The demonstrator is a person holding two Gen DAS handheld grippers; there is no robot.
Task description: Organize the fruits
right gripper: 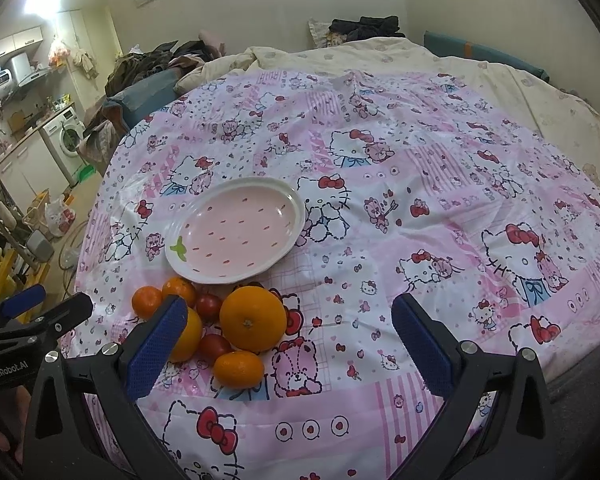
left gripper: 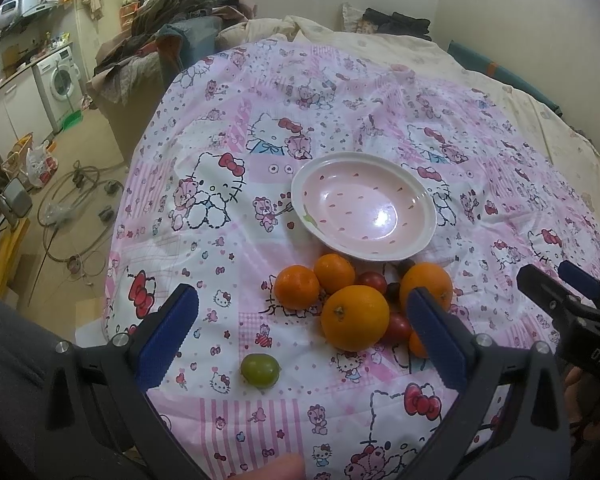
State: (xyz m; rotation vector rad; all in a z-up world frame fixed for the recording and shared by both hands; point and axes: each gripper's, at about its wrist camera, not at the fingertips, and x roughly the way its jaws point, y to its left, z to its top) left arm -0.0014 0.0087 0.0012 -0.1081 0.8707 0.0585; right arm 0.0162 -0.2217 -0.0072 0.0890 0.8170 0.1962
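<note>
At centre left of the frame an empty pink plate (right gripper: pixel 236 232) lies on the patterned bedsheet (right gripper: pixel 420 220). Just below it cluster oranges (right gripper: pixel 253 319) and red tomatoes (right gripper: pixel 209 305). The right tongs (right gripper: pixel 288 344) gape wide at the bottom, holding nothing.

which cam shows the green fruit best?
Left wrist. The green fruit lies alone on the cloth, unobstructed, between the open left gripper fingers. Right wrist view doesn't show it at all.
</note>
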